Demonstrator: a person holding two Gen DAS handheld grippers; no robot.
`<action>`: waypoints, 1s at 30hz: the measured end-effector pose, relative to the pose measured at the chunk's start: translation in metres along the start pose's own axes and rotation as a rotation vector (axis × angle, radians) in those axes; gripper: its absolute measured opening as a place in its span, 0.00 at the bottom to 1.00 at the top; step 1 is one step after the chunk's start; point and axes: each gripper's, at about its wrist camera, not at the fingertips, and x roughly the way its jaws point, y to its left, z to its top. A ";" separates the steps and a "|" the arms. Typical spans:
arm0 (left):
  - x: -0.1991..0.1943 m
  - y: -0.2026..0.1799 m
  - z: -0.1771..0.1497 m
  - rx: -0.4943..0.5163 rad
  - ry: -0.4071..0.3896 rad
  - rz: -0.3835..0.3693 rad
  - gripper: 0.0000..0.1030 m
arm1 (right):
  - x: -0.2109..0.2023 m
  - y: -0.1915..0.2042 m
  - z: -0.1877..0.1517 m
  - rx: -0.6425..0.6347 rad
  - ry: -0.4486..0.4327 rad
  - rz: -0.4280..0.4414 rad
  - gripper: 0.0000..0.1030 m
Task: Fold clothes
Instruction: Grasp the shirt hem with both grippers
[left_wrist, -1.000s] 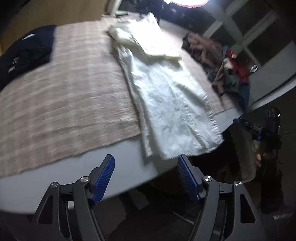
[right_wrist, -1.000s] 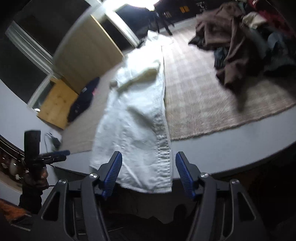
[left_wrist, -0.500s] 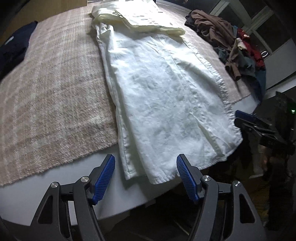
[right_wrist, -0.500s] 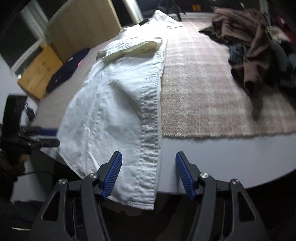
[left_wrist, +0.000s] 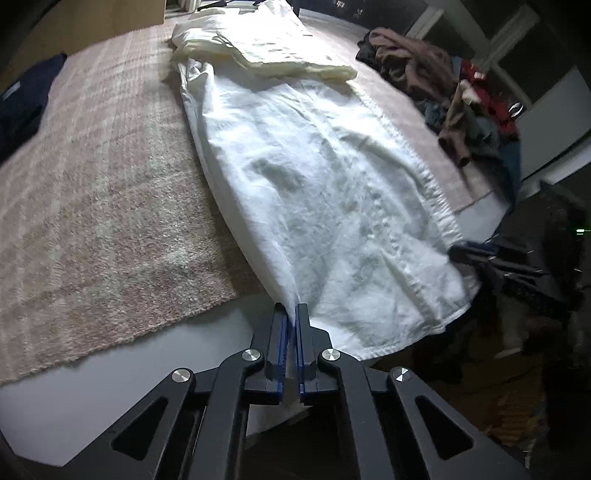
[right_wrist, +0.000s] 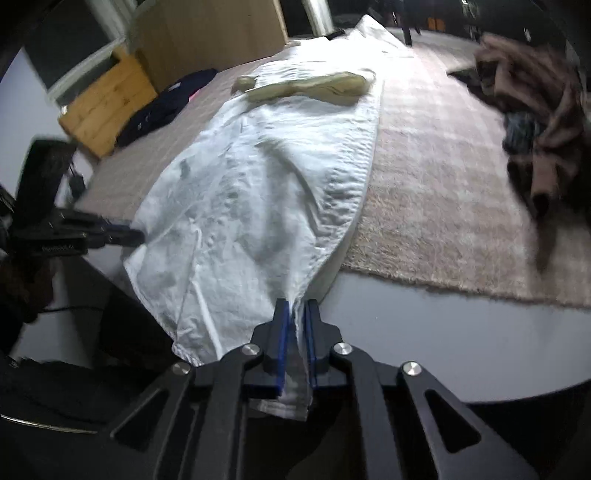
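Left tongs clamped tight on near hem corner of white garment, at 6 o'clock in left wrist view. Right tongs likewise pinched shut on the other near corner of the same white garment, with a bit of cloth hanging down between the blue pads. Garment lies lengthwise toward 12 o'clock, mostly on a beige plaid blanket, near end drooping over grey worktop edge. Far end is folded back on itself in a cream-looking roll. In left view the right tongs show at 3 o'clock, touching garment edge; in right view the left tongs show at 9 o'clock. Heap of unfolded clothes, brown, red and blue, at 2 o'clock on the blanket, well apart from garment. Dark navy item at 10 o'clock. Wooden crate beyond worktop at 10 o'clock in right view.
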 end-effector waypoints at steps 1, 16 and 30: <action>-0.001 0.004 0.000 -0.016 -0.001 -0.023 0.02 | 0.000 -0.004 0.000 0.021 0.003 0.026 0.08; -0.039 0.024 0.007 -0.115 -0.039 -0.239 0.02 | -0.008 -0.029 0.007 0.195 0.052 0.125 0.23; -0.029 0.016 0.012 -0.154 0.016 -0.229 0.02 | 0.001 -0.018 -0.009 0.150 0.049 0.303 0.08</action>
